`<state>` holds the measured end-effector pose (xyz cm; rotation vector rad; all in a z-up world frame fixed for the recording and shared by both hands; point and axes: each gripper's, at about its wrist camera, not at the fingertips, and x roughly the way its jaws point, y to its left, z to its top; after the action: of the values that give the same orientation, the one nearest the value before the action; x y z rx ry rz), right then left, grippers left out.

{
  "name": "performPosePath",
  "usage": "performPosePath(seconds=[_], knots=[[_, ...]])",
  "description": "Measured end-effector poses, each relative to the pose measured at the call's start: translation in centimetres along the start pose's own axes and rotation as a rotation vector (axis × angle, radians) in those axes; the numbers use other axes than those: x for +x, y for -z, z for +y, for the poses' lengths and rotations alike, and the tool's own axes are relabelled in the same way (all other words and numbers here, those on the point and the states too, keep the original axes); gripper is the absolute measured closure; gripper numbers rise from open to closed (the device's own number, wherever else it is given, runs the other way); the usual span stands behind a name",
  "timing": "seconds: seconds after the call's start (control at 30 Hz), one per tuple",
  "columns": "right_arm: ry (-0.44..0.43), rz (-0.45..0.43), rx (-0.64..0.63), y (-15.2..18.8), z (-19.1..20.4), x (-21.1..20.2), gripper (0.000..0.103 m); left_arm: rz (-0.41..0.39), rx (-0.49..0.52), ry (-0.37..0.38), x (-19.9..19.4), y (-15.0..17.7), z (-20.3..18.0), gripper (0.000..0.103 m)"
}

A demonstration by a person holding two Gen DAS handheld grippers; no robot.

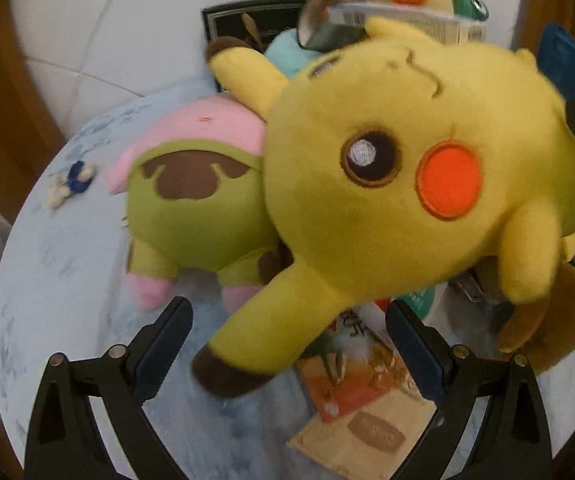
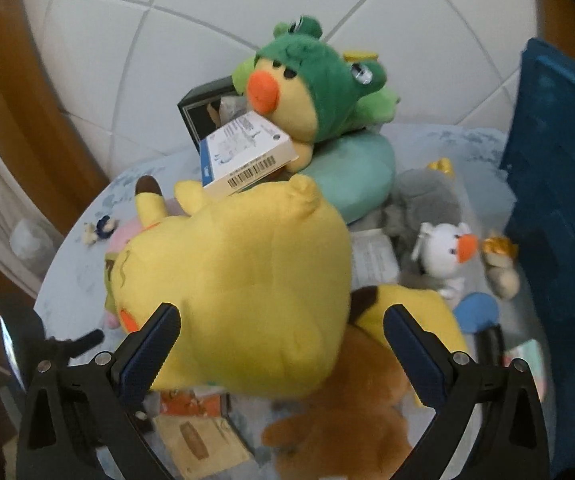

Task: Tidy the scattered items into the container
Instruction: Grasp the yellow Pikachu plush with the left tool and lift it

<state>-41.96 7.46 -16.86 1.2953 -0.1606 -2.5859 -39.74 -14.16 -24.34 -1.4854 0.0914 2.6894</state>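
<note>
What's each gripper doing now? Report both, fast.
Left gripper: open, holding nothing; the yellow plush lies just ahead.
Right gripper: open, fingers either side of the plush, not clamped.

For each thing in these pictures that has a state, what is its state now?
Left gripper: open, yellow plush's ear between its fingers.
Right gripper: open, around yellow plush's body.
Yellow plush: lying on its side on the pile.
Duck plush: atop teal cushion, leaning.
Blue container: beside the table, inside hidden.
</note>
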Motion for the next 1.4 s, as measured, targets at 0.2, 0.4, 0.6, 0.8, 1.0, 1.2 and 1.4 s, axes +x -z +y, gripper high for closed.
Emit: performPosePath(seconds=[0.2,0.4,0.6,0.8,1.0,1.2,1.4], knots=[[-0.073,0.017,0.032,-0.7,-1.1,2.2,0.0,-0.01,0.063,0.037,1.9,-1.3,-1.5,0.005],[-0.09,0.03,0.001,-1.3,-1.1,2.5,0.0,-0.035,0.08,0.075,2.0,-2.0,-2.6,0.011],[-0.159,0.055,0.066,-1.9,-2.6,4.3,0.0,-0.04,0.078,0.13,2.8,-3.4,-3.1,0.011],[-0.218,0.109,0.103,-2.4,-3.9,6.5,0.0,-0.059,0.098,0.106,2.6,-3.9,-4.0,0.021],[-0.263,0.131,0.12,-2.3,-4.0,6.1,0.0,-0.061,0.099,0.115,2.1,-3.8,-3.8,0.022],[-0.259,0.129,0.085,-1.6,-3.2,6.2,0.0,-0.07,0.086,0.094,1.7,-3.4,-3.6,0.028],[-0.284,0.063,0.061,-1.7,-2.1,2.9,0.0,-0.142,0.099,0.089,-2.1,-3.8,-3.4,0.028]])
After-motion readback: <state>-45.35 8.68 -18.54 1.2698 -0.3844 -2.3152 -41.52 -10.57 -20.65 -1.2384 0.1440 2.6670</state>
